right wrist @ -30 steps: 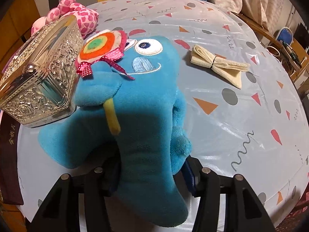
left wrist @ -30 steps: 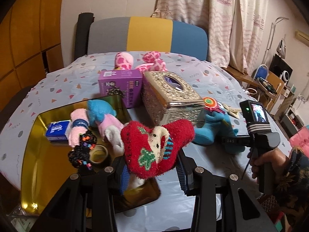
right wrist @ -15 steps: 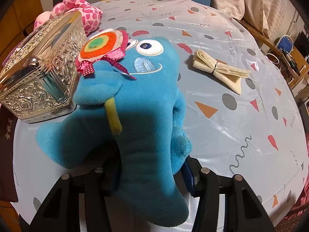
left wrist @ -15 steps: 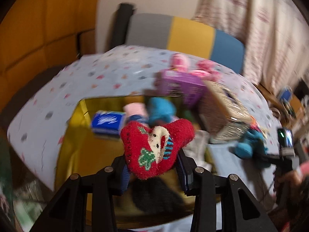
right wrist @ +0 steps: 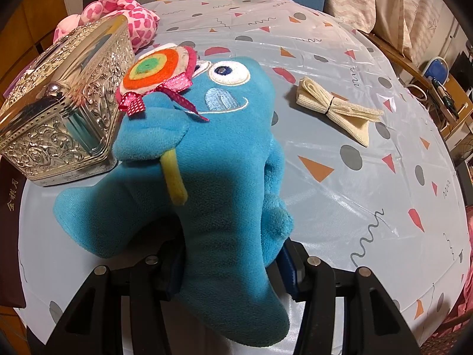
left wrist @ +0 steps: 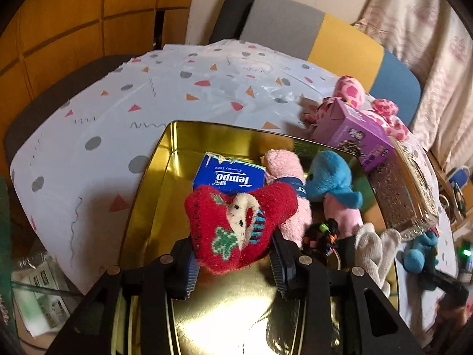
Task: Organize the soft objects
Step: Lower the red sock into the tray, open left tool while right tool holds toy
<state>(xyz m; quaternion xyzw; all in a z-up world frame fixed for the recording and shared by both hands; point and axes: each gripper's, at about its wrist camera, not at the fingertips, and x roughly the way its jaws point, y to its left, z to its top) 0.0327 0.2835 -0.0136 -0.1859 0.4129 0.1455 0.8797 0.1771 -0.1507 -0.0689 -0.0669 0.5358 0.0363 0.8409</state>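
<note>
My left gripper [left wrist: 233,261] is shut on a red fluffy sock [left wrist: 236,224] with a white and green pattern, held over the gold tray [left wrist: 153,195]. In the tray lie a blue tissue pack [left wrist: 229,177], a pink sock [left wrist: 285,167], a small blue-and-pink plush [left wrist: 332,177], a black hair tie [left wrist: 320,235] and a white glove [left wrist: 374,248]. My right gripper [right wrist: 229,264] is shut on the lower body of a blue plush toy [right wrist: 218,153] that holds a felt lollipop [right wrist: 153,69] and rests on the table.
A silver ornate tissue box [right wrist: 63,100] stands left of the blue plush, with a pink spotted plush [right wrist: 124,14] behind it. A purple box [left wrist: 359,134] sits by the tray's far corner. A cream folded cloth [right wrist: 335,108] lies to the right on the patterned tablecloth [right wrist: 369,183].
My left gripper has carried the red sock leftward and lower, from beside the tissue box to over the gold tray. The right gripper and blue plush have stayed put.
</note>
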